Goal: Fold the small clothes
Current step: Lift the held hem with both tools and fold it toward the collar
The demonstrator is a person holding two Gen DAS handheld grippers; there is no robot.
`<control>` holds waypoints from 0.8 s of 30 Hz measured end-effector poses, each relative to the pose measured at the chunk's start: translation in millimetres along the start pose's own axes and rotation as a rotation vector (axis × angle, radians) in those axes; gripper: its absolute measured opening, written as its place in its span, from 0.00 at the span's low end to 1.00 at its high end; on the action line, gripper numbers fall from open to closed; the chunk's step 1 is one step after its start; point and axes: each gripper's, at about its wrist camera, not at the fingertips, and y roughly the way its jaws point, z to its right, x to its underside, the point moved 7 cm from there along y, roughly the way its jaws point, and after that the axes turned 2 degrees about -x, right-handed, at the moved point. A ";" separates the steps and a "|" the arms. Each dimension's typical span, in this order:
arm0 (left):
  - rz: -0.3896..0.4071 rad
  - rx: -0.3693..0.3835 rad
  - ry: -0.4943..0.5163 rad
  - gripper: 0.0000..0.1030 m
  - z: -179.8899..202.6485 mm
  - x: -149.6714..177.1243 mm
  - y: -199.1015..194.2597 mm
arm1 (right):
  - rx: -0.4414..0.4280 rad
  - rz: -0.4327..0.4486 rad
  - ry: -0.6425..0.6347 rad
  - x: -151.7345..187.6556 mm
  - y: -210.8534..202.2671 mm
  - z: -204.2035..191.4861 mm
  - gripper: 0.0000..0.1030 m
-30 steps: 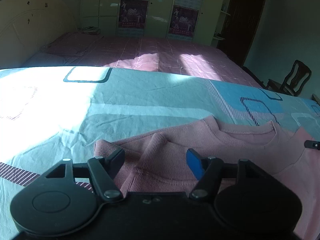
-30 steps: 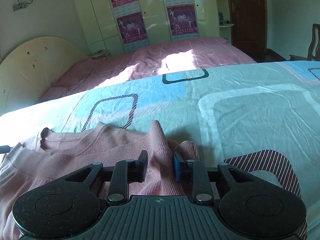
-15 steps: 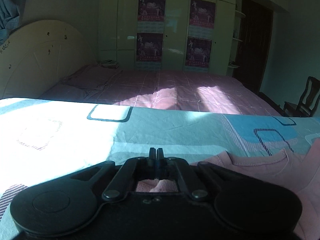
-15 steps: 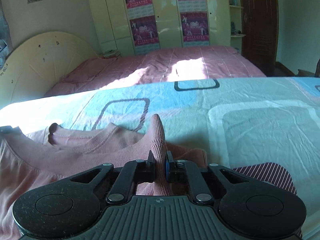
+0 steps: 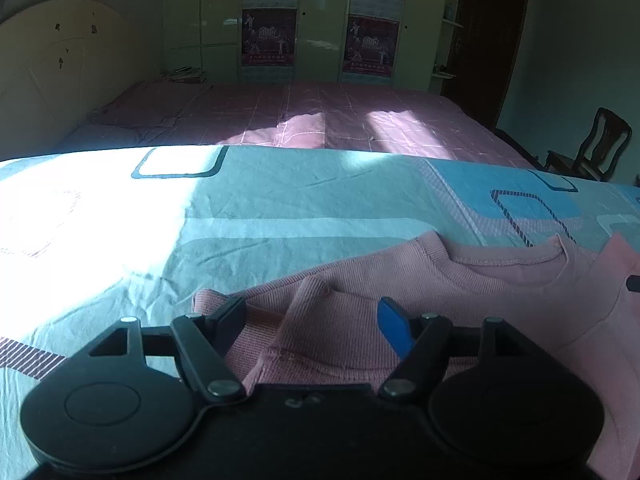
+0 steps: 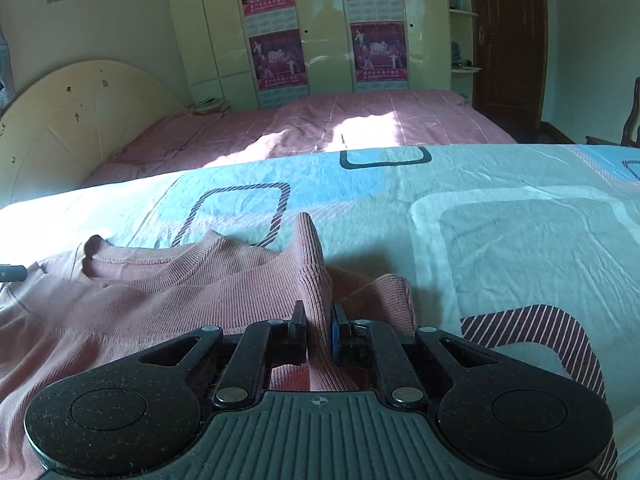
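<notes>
A pink ribbed sweater (image 5: 420, 292) lies on a blue and white patterned sheet (image 5: 280, 208), neckline towards the far side. My left gripper (image 5: 312, 312) is open, its fingers either side of a raised fold of the sweater's left shoulder, not pinching it. In the right wrist view the same sweater (image 6: 200, 280) lies to the left. My right gripper (image 6: 319, 320) is shut on a pinched ridge of the sweater's right shoulder, which stands up between the pads.
Beyond the sheet is a second bed with a pink cover (image 6: 340, 128) and a cream headboard (image 6: 72, 116). Wardrobes with posters (image 6: 380, 52) line the far wall. A dark wooden chair (image 5: 592, 148) stands at the right.
My left gripper, shut half a second ago, has opened and let go of the sweater's fold. The right gripper stays shut on its fold and has moved little.
</notes>
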 end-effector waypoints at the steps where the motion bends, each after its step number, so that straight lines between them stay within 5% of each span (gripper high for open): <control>1: -0.024 0.019 0.000 0.63 0.6 3.6 3.3 | -0.003 -0.009 0.004 0.7 0.2 2.0 0.09; 5: -0.059 0.071 0.043 0.50 3.8 10.3 10.8 | -0.028 -0.033 0.023 -0.1 1.1 5.3 0.14; 7: -0.064 0.094 0.044 0.15 4.3 9.0 10.8 | -0.047 -0.055 0.025 -1.7 4.2 5.3 0.21; 8: -0.063 0.092 0.058 0.10 5.1 8.1 9.5 | -0.058 -0.065 0.026 -3.5 5.5 5.3 0.25; 12: 0.000 0.057 0.086 0.06 9.5 5.2 -5.1 | -0.100 -0.123 -0.004 -5.3 9.3 -2.7 0.24; 14: 0.060 0.042 0.054 0.06 8.1 -1.2 -16.9 | -0.101 -0.135 -0.043 -3.0 7.8 -8.5 0.10; 19: 0.198 -0.026 0.019 0.06 10.1 -24.1 -32.2 | -0.066 0.024 -0.046 -21.5 -15.7 -12.5 0.04; 21: 0.209 -0.048 -0.006 0.06 9.8 -29.4 -27.9 | -0.041 0.084 -0.049 -29.1 -20.8 -15.6 0.03; 24: 0.143 -0.102 0.031 0.06 12.1 -15.3 -5.6 | -0.007 0.017 -0.025 -18.1 -0.9 -11.1 0.03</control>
